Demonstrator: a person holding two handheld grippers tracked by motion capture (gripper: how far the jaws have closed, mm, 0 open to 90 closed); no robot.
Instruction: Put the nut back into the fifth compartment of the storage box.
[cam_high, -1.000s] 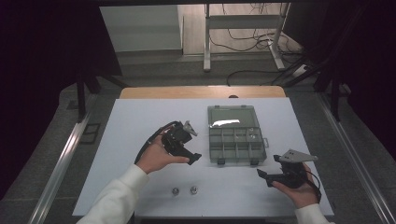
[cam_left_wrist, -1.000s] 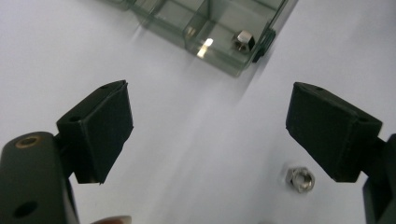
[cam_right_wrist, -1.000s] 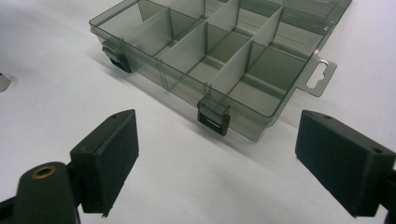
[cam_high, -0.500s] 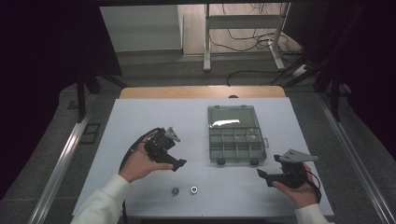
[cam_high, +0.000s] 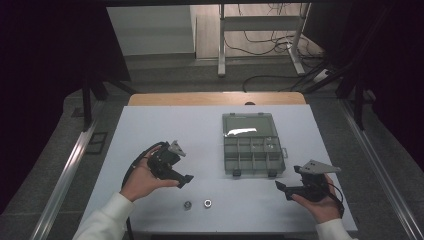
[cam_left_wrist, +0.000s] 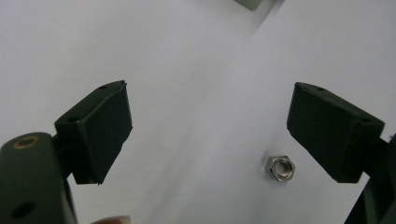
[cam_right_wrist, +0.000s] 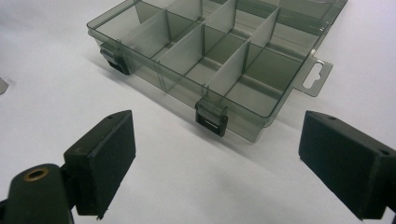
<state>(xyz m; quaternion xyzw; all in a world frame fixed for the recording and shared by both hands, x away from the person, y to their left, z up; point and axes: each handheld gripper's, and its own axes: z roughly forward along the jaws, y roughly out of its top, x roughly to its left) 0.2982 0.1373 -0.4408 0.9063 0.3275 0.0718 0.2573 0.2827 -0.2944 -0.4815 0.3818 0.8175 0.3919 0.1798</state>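
- Left tongs (cam_left_wrist: 205, 135) — jaws spread wide with nothing between them, tilted down over the worktop (cam_high: 150, 130). One steel nut (cam_left_wrist: 279, 168) lies flat just inside the right-hand jaw, far off the midline of the gap; closing from here would likely shove it sideways or pinch only a corner so that it squirts out.
- In the high view the left tongs (cam_high: 183, 180) hang just short of two nuts lying side by side: the nearer nut (cam_high: 188, 204) and the second nut (cam_high: 207, 203). They sit close enough that a wide jaw coming down on one could knock the other — a small hexagon skates easily on this smooth white surface, possibly off the near edge.
- A nut this low gives the pads little to bite; if the jaws close above it, they would meet on air.
- Right tongs (cam_right_wrist: 215, 154) — also wide open and empty, resting low near the worktop, with the organizer box (cam_right_wrist: 219, 60) just ahead, its lid folded back and a latch (cam_right_wrist: 211, 117) facing the gap. A careless forward nudge could slide the light box.
- Beyond, the box's compartments (cam_high: 252, 150) are narrow, so a nut released from too high could bounce into the wrong cell.
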